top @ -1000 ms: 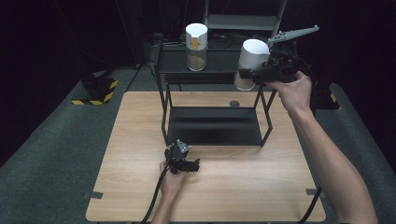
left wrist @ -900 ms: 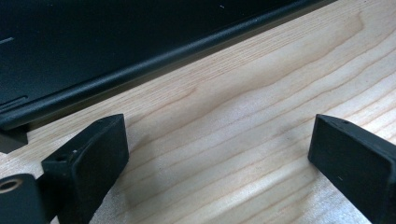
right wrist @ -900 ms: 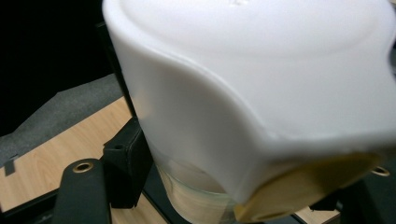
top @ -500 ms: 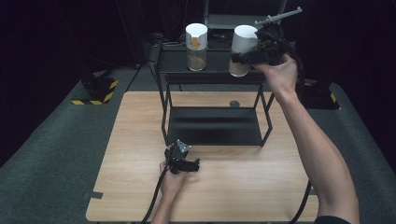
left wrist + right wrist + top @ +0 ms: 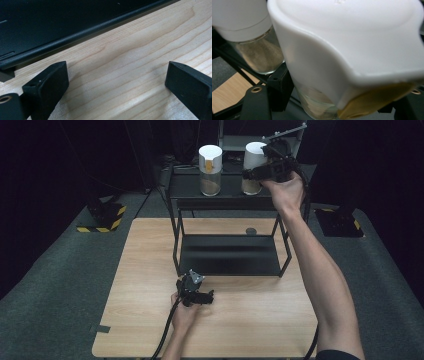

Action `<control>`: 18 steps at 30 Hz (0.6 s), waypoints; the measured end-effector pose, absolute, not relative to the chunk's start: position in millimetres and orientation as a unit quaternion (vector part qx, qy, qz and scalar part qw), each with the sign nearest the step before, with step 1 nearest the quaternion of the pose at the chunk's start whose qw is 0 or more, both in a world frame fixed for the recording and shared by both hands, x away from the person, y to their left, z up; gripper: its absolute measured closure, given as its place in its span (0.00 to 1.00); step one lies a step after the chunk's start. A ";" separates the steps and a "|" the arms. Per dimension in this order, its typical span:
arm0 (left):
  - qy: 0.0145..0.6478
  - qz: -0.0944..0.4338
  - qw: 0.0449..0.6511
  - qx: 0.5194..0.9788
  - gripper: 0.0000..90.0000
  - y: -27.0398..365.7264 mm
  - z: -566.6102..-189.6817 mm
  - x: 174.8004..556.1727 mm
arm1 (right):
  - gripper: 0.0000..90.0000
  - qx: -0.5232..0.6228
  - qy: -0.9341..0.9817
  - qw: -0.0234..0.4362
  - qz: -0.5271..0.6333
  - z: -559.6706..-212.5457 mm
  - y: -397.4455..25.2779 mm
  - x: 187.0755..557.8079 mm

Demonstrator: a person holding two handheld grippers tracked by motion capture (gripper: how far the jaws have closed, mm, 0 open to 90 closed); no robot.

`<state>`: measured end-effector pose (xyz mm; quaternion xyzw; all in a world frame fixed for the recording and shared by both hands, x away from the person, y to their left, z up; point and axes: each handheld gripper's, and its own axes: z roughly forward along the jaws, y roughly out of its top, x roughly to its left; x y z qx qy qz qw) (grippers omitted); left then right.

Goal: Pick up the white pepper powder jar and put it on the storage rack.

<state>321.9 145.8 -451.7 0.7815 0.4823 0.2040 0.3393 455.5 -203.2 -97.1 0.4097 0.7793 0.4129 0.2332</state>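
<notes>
Left gripper rests low on the counter, jaws wide with bare wood between them, just in front of the rack's lower shelf edge; open counter on both sides. On the rack's top shelf, one shaker stands left. Just right of it, the right gripper has jaws clamped on the second shaker, near the shelf's right edge.

On the bench the rack stands at 12 o'clock; two jars sit side by side on its top shelf.
</notes>
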 end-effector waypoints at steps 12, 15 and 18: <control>0.482 0.204 0.339 0.782 0.06 145.9 -451.7 322.0 | 0.34 0.428 0.772 0.234 0.407 -104.1 -189.4 469.0; 0.482 0.204 0.339 0.781 0.06 145.8 -451.7 321.9 | 0.34 0.427 0.774 0.234 0.404 -105.6 -186.5 470.4; 0.482 0.204 0.339 0.781 0.06 145.7 -451.7 321.8 | 0.34 0.426 0.774 0.235 0.405 -106.3 -186.5 470.5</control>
